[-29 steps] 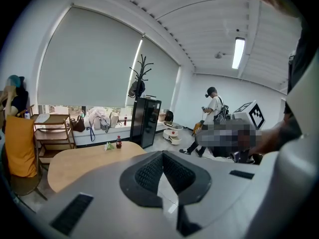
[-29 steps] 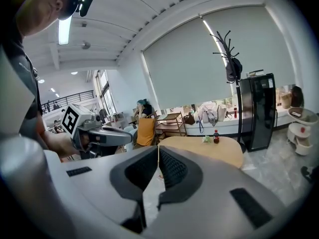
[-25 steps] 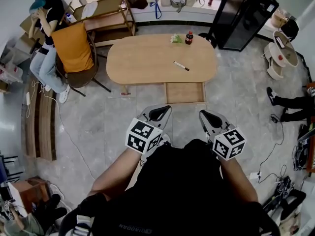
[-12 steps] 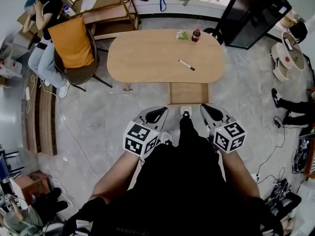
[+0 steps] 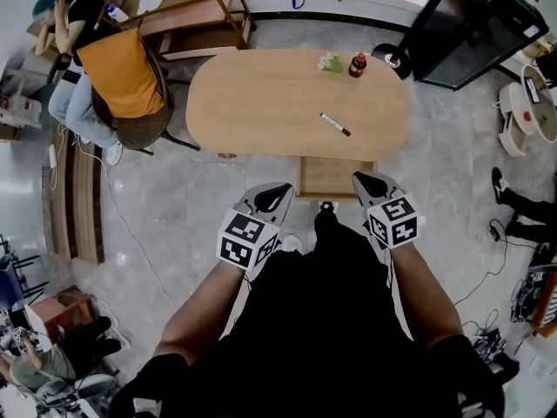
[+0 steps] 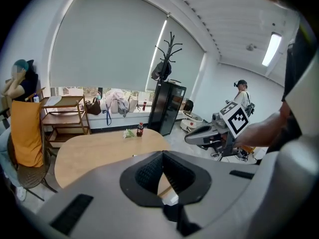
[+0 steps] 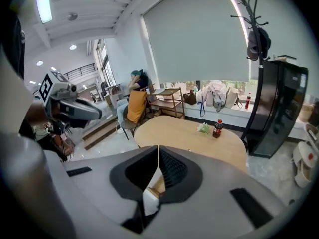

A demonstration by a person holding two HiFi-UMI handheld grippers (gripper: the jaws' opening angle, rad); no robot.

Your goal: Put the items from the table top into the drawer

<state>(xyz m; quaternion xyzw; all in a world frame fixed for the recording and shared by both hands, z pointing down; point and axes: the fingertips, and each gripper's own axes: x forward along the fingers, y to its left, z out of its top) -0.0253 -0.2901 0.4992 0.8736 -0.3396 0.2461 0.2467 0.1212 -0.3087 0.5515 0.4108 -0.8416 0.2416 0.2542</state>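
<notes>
Walked in closer since a second ago, so the table (image 5: 252, 103) and its open drawer (image 5: 329, 177) now sit right ahead of the left gripper (image 5: 280, 190) and right gripper (image 5: 364, 181), both squeezed shut with nothing in them. It's still the approach: the marker (image 5: 335, 125), the bottle (image 5: 357, 64) and a green-white bundle (image 5: 329, 62) all lie on top. Next I'd guess it calls for opening one pair of jaws and reaching over the drawer for the marker, the nearest item.

Off to my left there's a chair (image 5: 144, 133) with an orange jacket (image 5: 126, 77) draped over its back. A seated person (image 5: 74, 24) is just behind it, and a wooden shelf cart (image 5: 187, 20) stands beside them. Up at far right stands a black cabinet (image 5: 474, 29), a long wooden step (image 5: 74, 203) lies low at far left, and someone's legs (image 5: 522, 207) stretch in from the right.
</notes>
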